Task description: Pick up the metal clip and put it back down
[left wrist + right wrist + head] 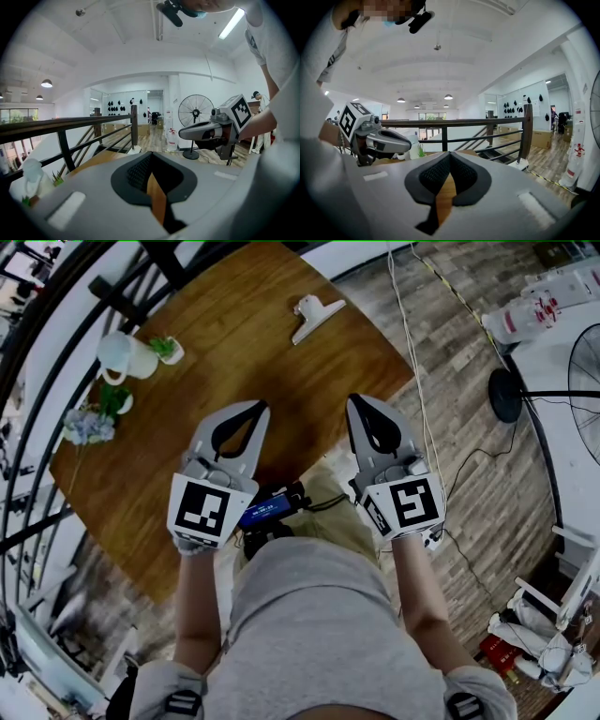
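A silver metal clip [315, 315] lies on the round wooden table [234, 362], near its far edge. My left gripper [261, 409] hovers over the table's near part, shut with nothing between its jaws. My right gripper [354, 401] is beside it over the table's near right edge, also shut and empty. Both point toward the clip, well short of it. In the left gripper view the right gripper [183, 134] shows at the right; in the right gripper view the left gripper [407, 145] shows at the left. The clip is hidden in both gripper views.
A white pitcher [125, 356] and small potted plants [167, 348] stand at the table's left side, with pale flowers [86, 425] nearer. A black railing [56, 343] runs behind. A standing fan [511, 395] and cables [412, 362] are on the wood floor at right.
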A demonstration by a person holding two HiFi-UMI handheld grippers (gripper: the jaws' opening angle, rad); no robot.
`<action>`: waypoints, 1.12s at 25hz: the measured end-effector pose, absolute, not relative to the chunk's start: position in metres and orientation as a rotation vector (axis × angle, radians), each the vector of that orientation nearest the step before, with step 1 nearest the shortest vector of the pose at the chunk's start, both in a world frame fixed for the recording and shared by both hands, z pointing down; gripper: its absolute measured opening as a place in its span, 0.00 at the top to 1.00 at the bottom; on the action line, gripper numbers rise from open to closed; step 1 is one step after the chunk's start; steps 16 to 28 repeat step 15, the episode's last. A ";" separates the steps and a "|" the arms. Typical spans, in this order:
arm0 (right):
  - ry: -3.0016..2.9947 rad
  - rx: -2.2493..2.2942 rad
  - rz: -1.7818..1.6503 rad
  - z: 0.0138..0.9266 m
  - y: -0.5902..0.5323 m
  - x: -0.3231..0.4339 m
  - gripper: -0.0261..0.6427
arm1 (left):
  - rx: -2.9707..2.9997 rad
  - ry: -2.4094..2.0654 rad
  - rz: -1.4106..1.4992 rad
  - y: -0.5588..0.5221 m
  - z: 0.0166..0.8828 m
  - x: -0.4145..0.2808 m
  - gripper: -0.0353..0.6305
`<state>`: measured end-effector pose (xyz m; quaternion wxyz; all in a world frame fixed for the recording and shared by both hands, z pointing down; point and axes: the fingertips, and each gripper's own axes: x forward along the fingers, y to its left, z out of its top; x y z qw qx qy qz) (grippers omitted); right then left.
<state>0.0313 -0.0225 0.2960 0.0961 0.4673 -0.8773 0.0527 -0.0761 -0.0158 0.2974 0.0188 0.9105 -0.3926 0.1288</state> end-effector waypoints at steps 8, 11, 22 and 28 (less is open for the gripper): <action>-2.594 1.385 0.159 0.299 -0.023 0.032 0.96 | 2.826 -1.213 0.398 -0.016 0.298 -0.075 0.93; -2.597 1.382 0.159 0.299 -0.022 0.031 0.96 | 2.829 -1.211 0.398 -0.014 0.298 -0.074 0.93; -2.599 1.375 0.159 0.300 -0.022 0.030 0.96 | 2.824 -1.214 0.401 -0.015 0.300 -0.075 0.93; -2.599 1.375 0.159 0.300 -0.022 0.030 0.96 | 2.824 -1.214 0.401 -0.015 0.300 -0.075 0.93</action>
